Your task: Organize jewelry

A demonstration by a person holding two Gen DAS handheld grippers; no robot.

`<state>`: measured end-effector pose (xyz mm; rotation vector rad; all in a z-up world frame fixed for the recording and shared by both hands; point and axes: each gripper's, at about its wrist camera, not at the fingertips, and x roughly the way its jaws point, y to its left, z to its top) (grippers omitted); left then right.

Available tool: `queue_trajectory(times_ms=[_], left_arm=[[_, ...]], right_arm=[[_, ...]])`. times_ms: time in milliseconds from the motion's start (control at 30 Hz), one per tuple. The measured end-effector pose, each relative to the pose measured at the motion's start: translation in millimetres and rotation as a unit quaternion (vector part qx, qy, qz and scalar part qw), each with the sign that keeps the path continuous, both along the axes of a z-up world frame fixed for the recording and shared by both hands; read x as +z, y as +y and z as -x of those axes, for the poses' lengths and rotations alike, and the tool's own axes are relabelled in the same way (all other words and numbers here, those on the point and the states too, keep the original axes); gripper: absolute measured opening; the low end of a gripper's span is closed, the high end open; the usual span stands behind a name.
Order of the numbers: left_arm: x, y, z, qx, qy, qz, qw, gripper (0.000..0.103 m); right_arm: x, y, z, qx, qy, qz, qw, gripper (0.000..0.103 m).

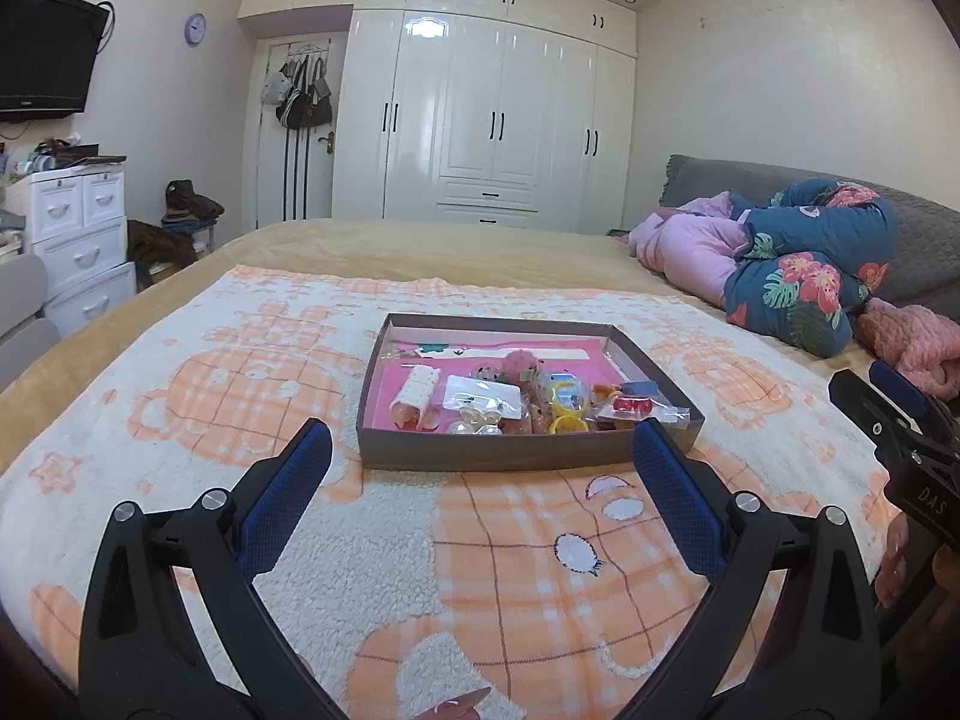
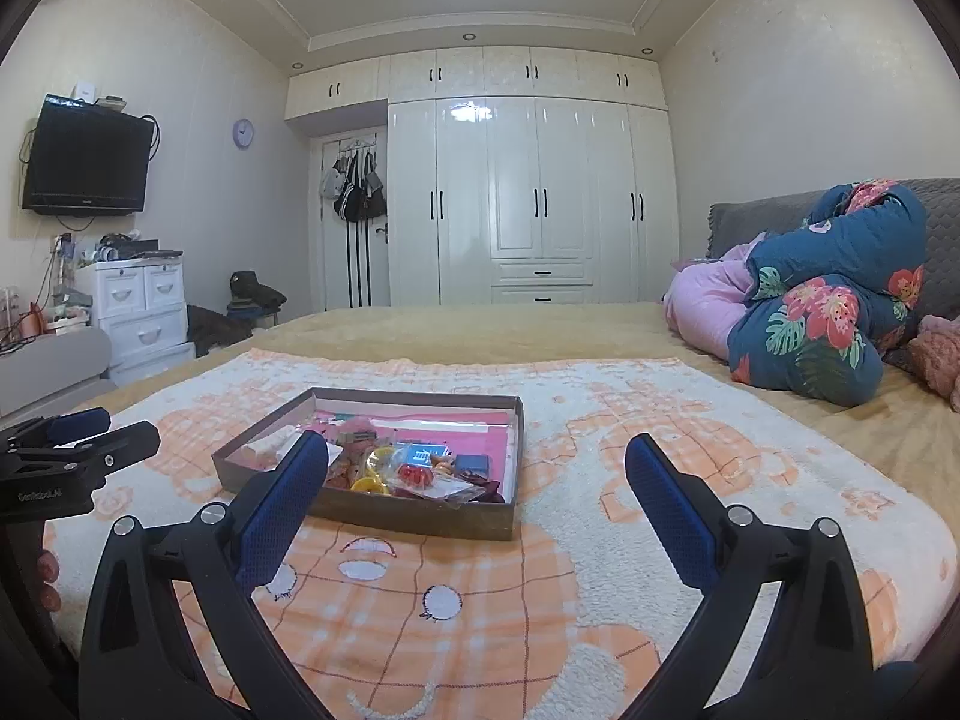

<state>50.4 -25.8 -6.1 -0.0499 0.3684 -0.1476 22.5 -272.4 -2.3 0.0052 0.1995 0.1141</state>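
Note:
A shallow brown box with a pink lining sits on the orange-and-white blanket on the bed. It holds several small jewelry pieces: yellow rings, a red bead piece, small clear bags and a white comb-like clip. My left gripper is open and empty, just short of the box's near wall. My right gripper is open and empty, to the right of the box. Each gripper shows at the edge of the other's view, the right one and the left one.
Folded quilts, one pink and one blue floral, lie at the head of the bed on the right. A white drawer unit and a wall TV stand to the left. White wardrobes fill the far wall.

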Motion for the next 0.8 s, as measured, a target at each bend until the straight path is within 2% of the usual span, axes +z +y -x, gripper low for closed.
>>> queue_trajectory(times_ms=[167, 800], left_arm=[[-0.7, -3.2, 3.2, 0.011, -0.002, -0.016, 0.9998, 0.092], [-0.7, -1.9, 2.2, 0.011, 0.000, -0.008, 0.9999, 0.092]], right_arm=[[-2.2, 2.2, 2.4, 0.001, 0.002, 0.004, 1.000, 0.097], [-5.9, 8.3, 3.4, 0.008, 0.006, 0.014, 1.000, 0.097]])
